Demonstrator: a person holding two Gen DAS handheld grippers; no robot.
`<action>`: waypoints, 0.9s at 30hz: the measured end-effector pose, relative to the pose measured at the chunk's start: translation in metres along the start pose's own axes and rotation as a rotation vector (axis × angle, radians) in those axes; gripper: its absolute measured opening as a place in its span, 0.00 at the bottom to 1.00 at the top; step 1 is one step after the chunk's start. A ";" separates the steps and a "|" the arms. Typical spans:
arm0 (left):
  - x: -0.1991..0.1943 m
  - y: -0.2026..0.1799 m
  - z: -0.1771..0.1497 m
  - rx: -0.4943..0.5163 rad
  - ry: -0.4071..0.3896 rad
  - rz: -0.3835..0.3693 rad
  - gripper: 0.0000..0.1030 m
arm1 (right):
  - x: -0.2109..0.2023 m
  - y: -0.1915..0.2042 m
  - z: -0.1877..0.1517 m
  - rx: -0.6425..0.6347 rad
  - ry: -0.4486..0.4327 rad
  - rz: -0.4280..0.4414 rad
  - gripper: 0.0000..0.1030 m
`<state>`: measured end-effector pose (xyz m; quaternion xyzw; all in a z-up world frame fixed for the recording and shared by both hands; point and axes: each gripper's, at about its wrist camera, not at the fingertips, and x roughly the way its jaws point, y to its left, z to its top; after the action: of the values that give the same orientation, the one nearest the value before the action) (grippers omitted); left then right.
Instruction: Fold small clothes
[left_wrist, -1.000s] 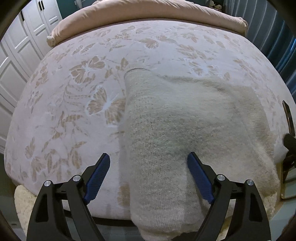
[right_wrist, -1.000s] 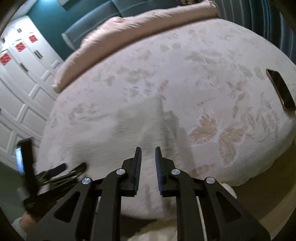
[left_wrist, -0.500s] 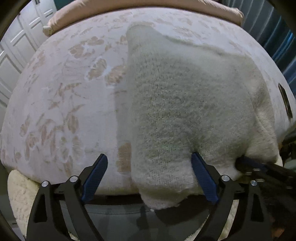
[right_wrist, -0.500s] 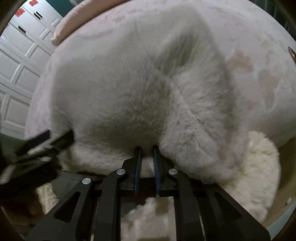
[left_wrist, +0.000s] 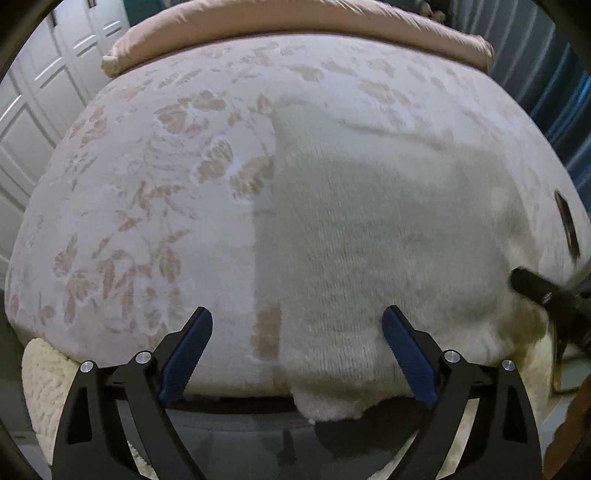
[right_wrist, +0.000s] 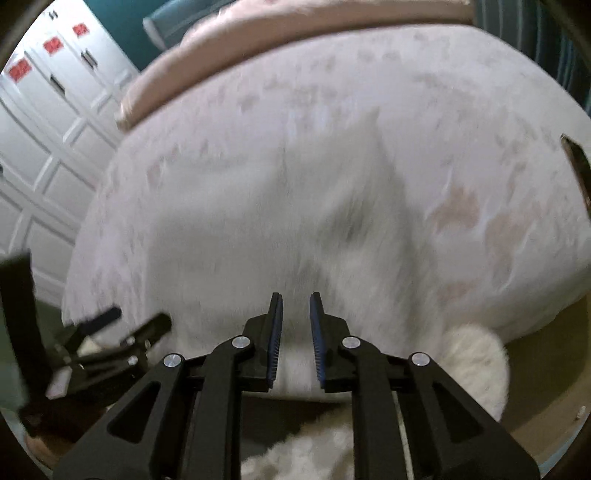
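Two tools over a bed (left_wrist: 147, 206): left tool (left_wrist: 297, 354) spread wide w/ cream knit sweater (left_wrist: 369, 240) ahead; right tool (right_wrist: 296, 325) narrow, gripping nothing, sweater ahead.

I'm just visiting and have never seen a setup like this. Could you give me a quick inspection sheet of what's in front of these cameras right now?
Surface: bed with floral bedspread.
Job's things: cream knit sweater lying on the bed, its lower edge hanging over the near side.
Clutter: dark phone-like object at the bed's right edge; fluffy white rug on the floor.
Grippers: left tool wide open; right tool narrowly open, gripping nothing.
Cables: nothing seen.
Surroundings: pink pillow, white panelled wardrobe, teal wall.
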<state>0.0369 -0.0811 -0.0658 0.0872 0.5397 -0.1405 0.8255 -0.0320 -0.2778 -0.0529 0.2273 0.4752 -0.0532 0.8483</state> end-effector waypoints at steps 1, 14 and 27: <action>0.003 -0.001 0.004 -0.002 0.002 0.003 0.89 | 0.002 -0.004 0.005 0.007 -0.010 -0.015 0.18; 0.032 0.015 0.040 -0.140 0.049 -0.139 0.93 | 0.027 -0.047 0.013 0.089 -0.003 -0.038 0.81; 0.081 0.018 0.045 -0.315 0.160 -0.442 0.79 | 0.077 -0.067 0.012 0.274 0.098 0.213 0.49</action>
<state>0.1121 -0.0882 -0.1224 -0.1511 0.6243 -0.2244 0.7329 -0.0013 -0.3329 -0.1344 0.3920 0.4777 -0.0160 0.7860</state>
